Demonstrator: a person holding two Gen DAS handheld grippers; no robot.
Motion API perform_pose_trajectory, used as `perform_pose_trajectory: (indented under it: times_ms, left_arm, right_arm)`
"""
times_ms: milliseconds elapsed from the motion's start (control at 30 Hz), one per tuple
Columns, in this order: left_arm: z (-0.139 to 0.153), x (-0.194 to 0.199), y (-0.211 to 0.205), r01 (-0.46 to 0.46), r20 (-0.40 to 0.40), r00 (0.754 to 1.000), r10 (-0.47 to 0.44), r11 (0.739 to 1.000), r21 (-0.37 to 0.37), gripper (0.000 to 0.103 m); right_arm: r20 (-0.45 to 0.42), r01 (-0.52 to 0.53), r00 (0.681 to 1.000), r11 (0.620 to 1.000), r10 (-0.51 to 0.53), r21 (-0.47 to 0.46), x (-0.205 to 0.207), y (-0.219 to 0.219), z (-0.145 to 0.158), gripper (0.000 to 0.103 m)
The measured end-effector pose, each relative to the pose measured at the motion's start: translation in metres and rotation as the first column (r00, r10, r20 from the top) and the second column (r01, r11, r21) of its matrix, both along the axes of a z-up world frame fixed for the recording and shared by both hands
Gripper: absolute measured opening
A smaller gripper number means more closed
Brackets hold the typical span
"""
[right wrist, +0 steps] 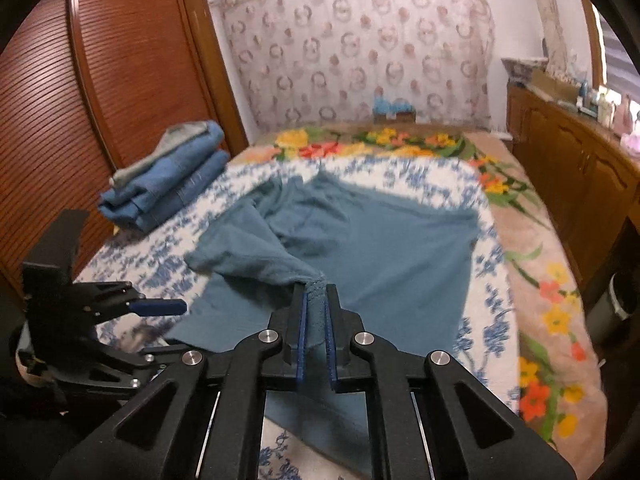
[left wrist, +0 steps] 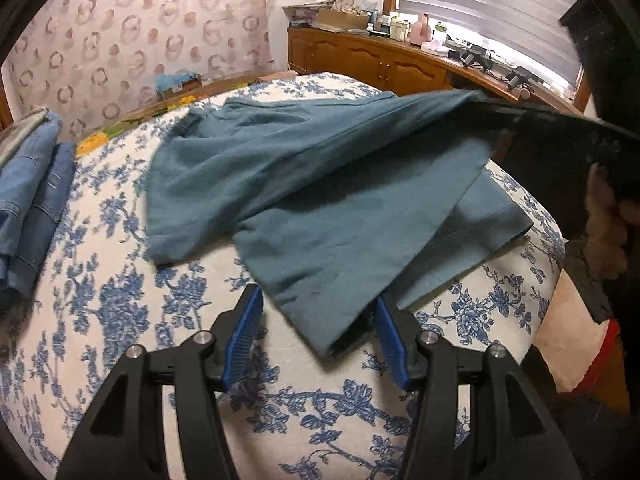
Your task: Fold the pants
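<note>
Blue-floral bedspread (left wrist: 120, 320) under teal pants (left wrist: 320, 200), bedroom

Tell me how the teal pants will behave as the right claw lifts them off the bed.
Probably floppy: the teal pants bunch into a narrow wad inside the right claw and drape away in soft folds. Likely light, since a thin pinch raises a whole flap. The loose leg end by the open left claw may sag or drag.

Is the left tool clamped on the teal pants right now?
No, the left tool stands open, its blue pads on either side of a corner of the teal pants without pressing on it.
</note>
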State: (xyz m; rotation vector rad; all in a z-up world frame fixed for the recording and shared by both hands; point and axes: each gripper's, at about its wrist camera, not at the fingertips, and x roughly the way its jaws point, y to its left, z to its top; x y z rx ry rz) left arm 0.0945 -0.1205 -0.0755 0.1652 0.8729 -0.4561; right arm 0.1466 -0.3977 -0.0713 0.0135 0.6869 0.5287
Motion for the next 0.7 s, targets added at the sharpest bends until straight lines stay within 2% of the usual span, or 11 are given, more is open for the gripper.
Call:
perform_pose_trajectory:
  times_ms: [133, 267, 467, 700]
  left_arm:
    - [0.006, -0.002, 0.004, -0.006, 0.021, 1.000, 0.007, 1.000, -0.009, 0.054]
    - [0.013, -0.005, 0.008, -0.001, 0.031, 1.000, 0.002, 1.000, -0.031, 0.054]
    - [0.028, -0.015, 0.015, 0.024, 0.042, 0.999, -0.020, 0.995, -0.097, 0.054]
    - [0.041, -0.015, 0.024, -0.014, 0.072, 0.997, 0.023, 0.992, -0.122, 0.054]
  right_arm:
    - [0.033, 0.027, 0.999, 1.000, -0.027, 0.000, -0.012, -0.009, 0.018, 0.005]
    - [0.034, 0.049, 0.998, 0.999, -0.048, -0.021, -0.022, -0.017, 0.022, 0.005]
    - [-0.009, 0.112, 0.994, 0.990, -0.113, -0.083, -0.035, -0.033, -0.001, 0.005]
    - [-0.117, 0.124, 0.984, 0.990, -0.132, -0.066, -0.041, -0.046, -0.041, 0.005]
